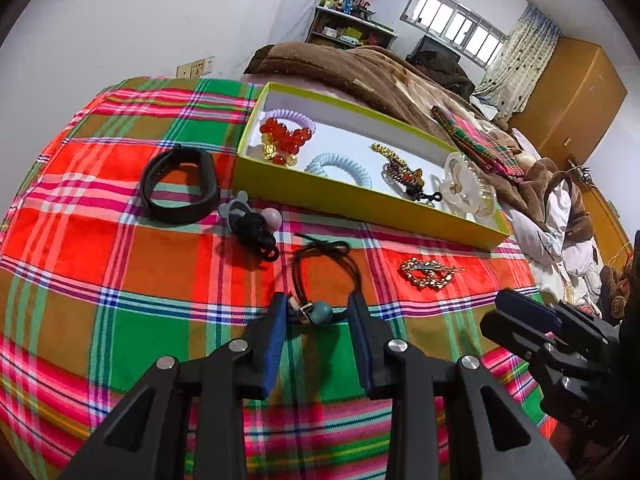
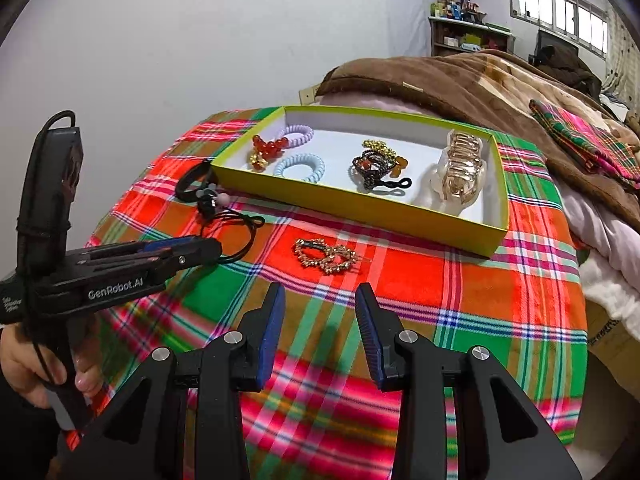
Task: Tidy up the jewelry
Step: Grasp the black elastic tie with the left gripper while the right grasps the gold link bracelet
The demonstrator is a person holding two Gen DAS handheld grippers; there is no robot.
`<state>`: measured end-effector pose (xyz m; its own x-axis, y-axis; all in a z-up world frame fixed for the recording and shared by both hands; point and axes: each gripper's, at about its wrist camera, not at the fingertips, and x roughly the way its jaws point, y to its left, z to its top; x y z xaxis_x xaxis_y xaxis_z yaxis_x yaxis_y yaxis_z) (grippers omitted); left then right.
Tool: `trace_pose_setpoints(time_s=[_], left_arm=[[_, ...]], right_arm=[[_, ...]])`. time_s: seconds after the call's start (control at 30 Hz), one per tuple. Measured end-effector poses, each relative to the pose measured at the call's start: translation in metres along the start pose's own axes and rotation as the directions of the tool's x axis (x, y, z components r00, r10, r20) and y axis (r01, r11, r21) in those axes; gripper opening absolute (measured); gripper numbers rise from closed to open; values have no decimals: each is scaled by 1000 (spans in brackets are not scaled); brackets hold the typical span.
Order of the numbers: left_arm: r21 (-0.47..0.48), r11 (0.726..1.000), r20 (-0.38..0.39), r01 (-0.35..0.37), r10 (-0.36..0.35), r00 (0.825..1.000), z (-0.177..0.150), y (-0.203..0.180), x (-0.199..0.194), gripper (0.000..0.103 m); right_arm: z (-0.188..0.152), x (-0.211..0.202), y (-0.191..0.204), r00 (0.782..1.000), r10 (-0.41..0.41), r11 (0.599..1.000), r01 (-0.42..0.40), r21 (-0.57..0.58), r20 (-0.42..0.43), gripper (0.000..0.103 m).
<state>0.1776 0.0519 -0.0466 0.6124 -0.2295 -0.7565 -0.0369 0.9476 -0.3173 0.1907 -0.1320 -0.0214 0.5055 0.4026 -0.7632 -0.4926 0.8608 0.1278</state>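
A yellow-green tray (image 1: 360, 196) (image 2: 360, 208) on the plaid cloth holds a red bead bracelet (image 1: 286, 136), coil hair ties (image 1: 340, 168), a beaded piece (image 1: 404, 172) and a clear claw clip (image 1: 466, 186) (image 2: 460, 172). On the cloth lie a black band (image 1: 180, 186), a black hair tie with grey ornaments (image 1: 252, 224), a black cord tie with a teal bead (image 1: 322, 312) and a gold hair clip (image 1: 428, 274) (image 2: 324, 256). My left gripper (image 1: 320, 312) is open, its fingers either side of the teal bead. My right gripper (image 2: 320, 308) is open and empty, just short of the gold clip.
The plaid cloth (image 1: 120, 280) covers a table beside a bed with a brown blanket (image 1: 360, 68). A folded plaid cloth (image 2: 580, 136) lies on the bed. A shelf (image 1: 348, 28) and a window stand at the back, a wooden wardrobe (image 1: 572, 96) at the right.
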Motion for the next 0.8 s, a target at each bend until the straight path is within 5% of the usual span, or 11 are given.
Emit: trace_pose_setpoints(time_s=[0.3,0.8], left_arm=[[30,999,39,-16,15,999,2,-3,-1,11],[35,999,98,11,-15,995,4,6,-25,11]], right_arm=[[8,19,-5,1000,1,1000,-2,-27,-26,37],[21,44,-11,996,39,994,-47,-99,-81,37]])
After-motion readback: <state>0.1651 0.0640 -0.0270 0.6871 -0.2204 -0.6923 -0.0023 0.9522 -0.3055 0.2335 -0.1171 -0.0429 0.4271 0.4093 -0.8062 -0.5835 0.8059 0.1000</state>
